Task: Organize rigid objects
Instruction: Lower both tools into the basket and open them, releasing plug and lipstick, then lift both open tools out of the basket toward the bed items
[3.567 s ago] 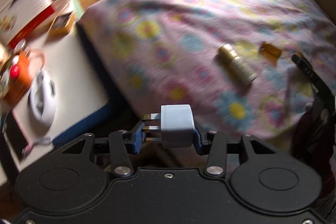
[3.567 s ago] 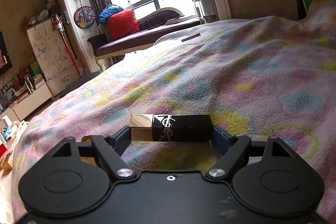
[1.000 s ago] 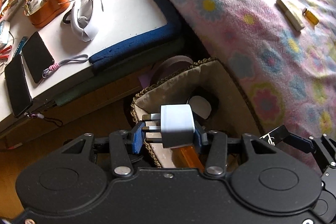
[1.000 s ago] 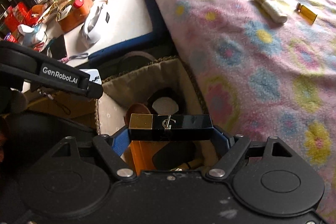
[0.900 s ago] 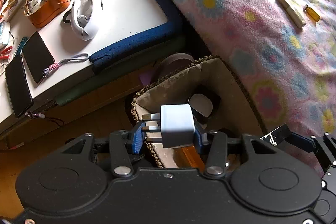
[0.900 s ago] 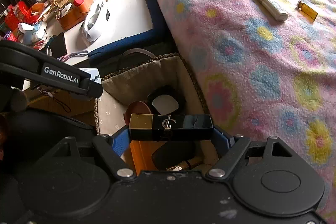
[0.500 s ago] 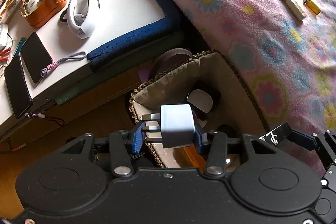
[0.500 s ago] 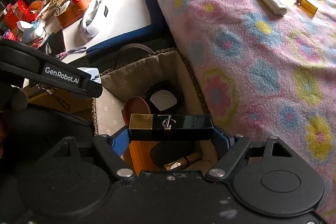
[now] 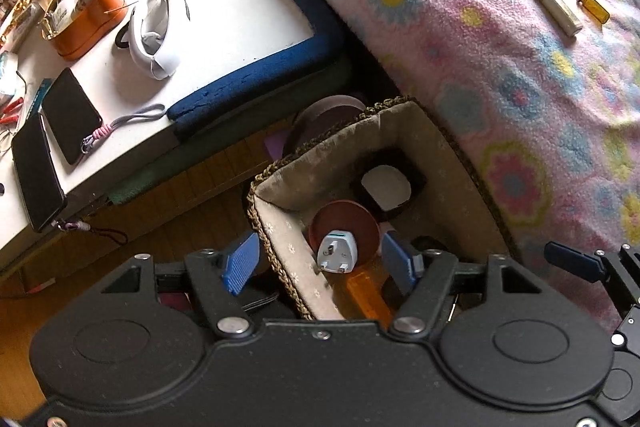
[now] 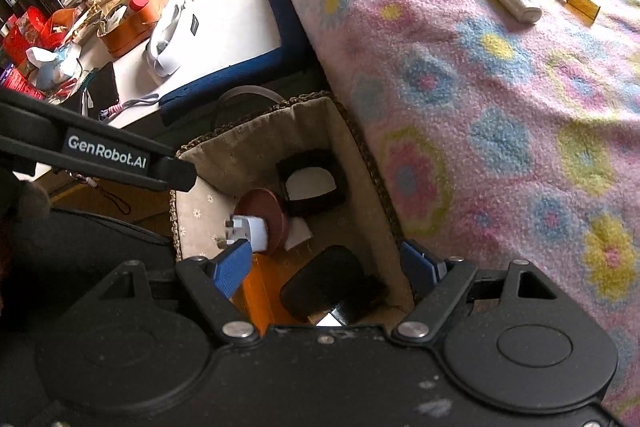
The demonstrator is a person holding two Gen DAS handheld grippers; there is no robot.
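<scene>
Both the left tongs (image 9: 320, 263) and right tongs (image 10: 328, 263) are spread wide, nothing held. The white plug (image 9: 336, 257) is seen in the basket (image 9: 280, 255), lower middle.

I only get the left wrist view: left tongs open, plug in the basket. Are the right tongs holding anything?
Observer: No. The right tongs are open and empty, above the basket.
Operator: Anything in the basket's near end besides the orange box?
Observer: A black oval case lies just right of the orange box.
Operator: How does the plug sit from that side?
Observer: The plug lies on its side against the brown disc, prongs toward the basket's left wall.
</scene>
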